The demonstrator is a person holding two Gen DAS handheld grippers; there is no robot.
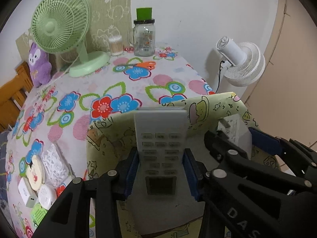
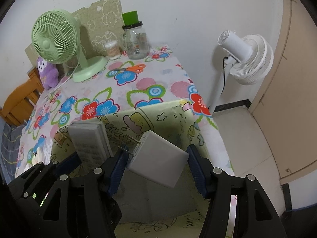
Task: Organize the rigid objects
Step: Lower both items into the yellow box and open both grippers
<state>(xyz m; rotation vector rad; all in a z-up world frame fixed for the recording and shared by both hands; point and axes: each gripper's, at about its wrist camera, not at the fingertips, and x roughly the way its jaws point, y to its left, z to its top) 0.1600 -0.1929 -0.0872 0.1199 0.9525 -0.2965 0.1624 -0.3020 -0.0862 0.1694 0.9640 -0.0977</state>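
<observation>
A white remote control (image 1: 160,127) stands upright with its buttons facing the camera. My left gripper (image 1: 160,151) is shut on it, a blue pad on each long side. It hangs over the open yellow-green cartoon-print box (image 1: 214,103) at the near edge of the floral tablecloth (image 1: 118,83). To its right, my right gripper (image 2: 157,148) is shut on a white plug charger (image 2: 158,158). The charger is tilted, with its prongs pointing up-left, and it is also over the box (image 2: 170,115). The grey floor of the box shows beneath both items.
At the back of the table stand a green desk fan (image 1: 59,23), a glass jar (image 1: 144,37), a cotton-swab tub (image 1: 115,45) and a purple plush (image 1: 38,63). Orange scissors (image 1: 142,65) lie mid-table. Small white items (image 1: 39,178) sit left of the box. A white floor fan (image 1: 241,63) stands beyond the right edge.
</observation>
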